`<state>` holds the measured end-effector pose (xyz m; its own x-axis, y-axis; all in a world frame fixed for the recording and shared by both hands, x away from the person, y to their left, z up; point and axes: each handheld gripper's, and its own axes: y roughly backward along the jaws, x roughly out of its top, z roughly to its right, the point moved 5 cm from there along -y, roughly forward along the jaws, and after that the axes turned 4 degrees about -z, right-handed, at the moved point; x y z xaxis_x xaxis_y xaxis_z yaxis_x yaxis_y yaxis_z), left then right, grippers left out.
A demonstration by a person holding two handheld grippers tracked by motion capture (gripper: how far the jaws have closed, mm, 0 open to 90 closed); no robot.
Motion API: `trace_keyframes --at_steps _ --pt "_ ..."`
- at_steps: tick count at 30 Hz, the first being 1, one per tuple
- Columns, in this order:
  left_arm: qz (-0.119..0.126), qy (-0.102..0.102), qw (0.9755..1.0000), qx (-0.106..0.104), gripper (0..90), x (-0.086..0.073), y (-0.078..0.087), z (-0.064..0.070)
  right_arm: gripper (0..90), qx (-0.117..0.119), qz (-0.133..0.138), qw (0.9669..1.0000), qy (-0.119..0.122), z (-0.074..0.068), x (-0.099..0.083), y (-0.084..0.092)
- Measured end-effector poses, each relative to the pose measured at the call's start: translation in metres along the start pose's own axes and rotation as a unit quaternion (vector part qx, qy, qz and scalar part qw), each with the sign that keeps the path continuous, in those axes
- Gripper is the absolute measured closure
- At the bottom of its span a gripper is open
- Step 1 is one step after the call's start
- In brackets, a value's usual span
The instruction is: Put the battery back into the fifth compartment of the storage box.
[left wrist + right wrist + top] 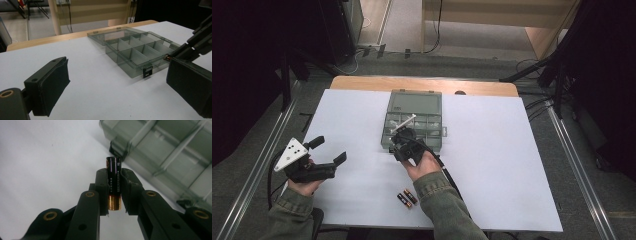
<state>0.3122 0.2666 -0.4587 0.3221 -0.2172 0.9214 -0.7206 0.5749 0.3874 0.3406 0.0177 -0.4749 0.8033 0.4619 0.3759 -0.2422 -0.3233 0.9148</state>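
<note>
A black and copper battery (113, 185) stands upright between the jaws of my right gripper (114, 175), which is shut on it. In the high view that right gripper (400, 145) hovers at the front left corner of a clear grey compartment box (414, 126), whose lid (416, 103) lies open toward the back. My left gripper (331, 149) is held open above the white table at the left, nothing in it. In the left gripper view its left pad (50, 85) and right pad are wide apart, and the box (140, 51) lies beyond them.
Two more batteries (407, 198) lie side by side near the front edge of the white tabletop (502, 160), beside the right sleeve. The box's compartments (175, 147) look empty where they show. A wooden edge (362, 82) runs along the back.
</note>
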Motion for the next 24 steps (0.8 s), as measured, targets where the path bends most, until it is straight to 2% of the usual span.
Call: trace_keyframes --at_steps 7,10,15,17,19,20,21,24 --pt "0.001 0.003 1.0000 0.000 4.6 0.000 0.000 -0.001 77.4 -0.007 -0.001 0.9999 -0.012 0.002 0.024 -0.003" --pt "0.001 0.003 1.0000 0.000 4.7 0.000 0.000 -0.001 77.4 -0.010 0.002 0.9996 -0.028 0.004 0.037 -0.003" --pt "0.001 0.004 1.0000 0.000 4.7 0.000 0.000 -0.002 77.4 0.003 0.005 0.9988 -0.048 0.006 0.049 -0.006" --pt "0.001 0.005 1.0000 0.000 4.7 0.000 0.000 -0.003 77.4 0.000 0.007 0.9987 -0.051 0.007 0.054 -0.009" --pt "0.003 0.006 1.0000 -0.002 4.7 0.001 0.000 -0.003 77.4 -0.003 0.006 0.9979 -0.064 0.009 0.057 -0.013" --pt "0.003 0.007 1.0000 -0.002 4.7 0.001 0.000 -0.003 77.4 0.003 0.011 0.9963 -0.085 0.012 0.060 -0.017" --pt "0.003 0.006 1.0000 -0.002 4.7 0.001 0.001 -0.003 77.4 0.003 0.011 0.9963 -0.085 0.012 0.060 -0.017" --pt "0.004 0.007 1.0000 -0.001 4.6 0.001 0.001 -0.004 77.4 0.022 0.025 0.9908 -0.131 0.018 0.062 -0.022"
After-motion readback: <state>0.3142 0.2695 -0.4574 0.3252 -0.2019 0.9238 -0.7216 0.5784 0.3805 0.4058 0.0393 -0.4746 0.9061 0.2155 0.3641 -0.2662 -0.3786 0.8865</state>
